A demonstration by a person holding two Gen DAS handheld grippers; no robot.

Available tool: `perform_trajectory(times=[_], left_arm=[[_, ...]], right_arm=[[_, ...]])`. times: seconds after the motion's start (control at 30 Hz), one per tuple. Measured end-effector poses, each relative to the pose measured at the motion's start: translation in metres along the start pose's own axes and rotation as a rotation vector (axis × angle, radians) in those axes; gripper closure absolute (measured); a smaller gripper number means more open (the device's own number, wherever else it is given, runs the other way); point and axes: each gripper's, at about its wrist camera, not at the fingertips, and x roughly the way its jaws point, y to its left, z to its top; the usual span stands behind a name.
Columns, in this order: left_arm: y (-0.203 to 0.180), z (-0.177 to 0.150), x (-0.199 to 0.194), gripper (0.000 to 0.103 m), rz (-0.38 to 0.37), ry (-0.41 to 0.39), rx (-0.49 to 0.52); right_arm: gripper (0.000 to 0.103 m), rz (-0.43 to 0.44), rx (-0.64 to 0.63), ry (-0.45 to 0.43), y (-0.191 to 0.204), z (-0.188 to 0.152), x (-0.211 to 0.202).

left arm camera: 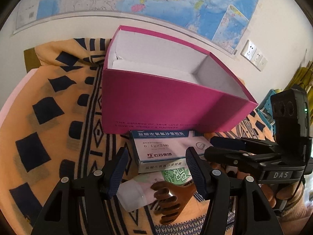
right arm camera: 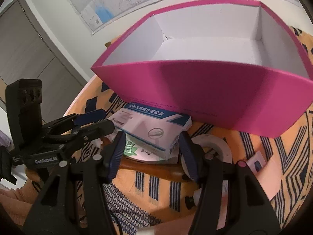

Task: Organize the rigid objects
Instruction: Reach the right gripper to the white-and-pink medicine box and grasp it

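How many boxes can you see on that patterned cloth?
2. The big open pink box stands at the back, nothing visible inside. The small medicine box lies just in front of it, atop other items. Smaller boxes may be hidden beneath or behind.

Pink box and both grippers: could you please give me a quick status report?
Left gripper and right gripper open, holding nothing. Pink box empty. Medicine box lies in front of it, atop other clutter.
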Motion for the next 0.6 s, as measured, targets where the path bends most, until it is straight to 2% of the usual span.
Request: perform_trajectory(times=[0.23, 0.6], left_arm=[[-0.0013, 0.0017, 0.0062, 0.042, -0.013, 0.019, -0.002], [-0.0086, 0.0006, 0.003, 0.042, -0.036, 0.017, 0.004]], right_arm=[[0.044, 0.022, 0.038, 0.029, -0.007, 0.0021, 0.0081], [0.044, 0.033, 0.044, 0.014, -0.0082, 0.0012, 0.0071]])
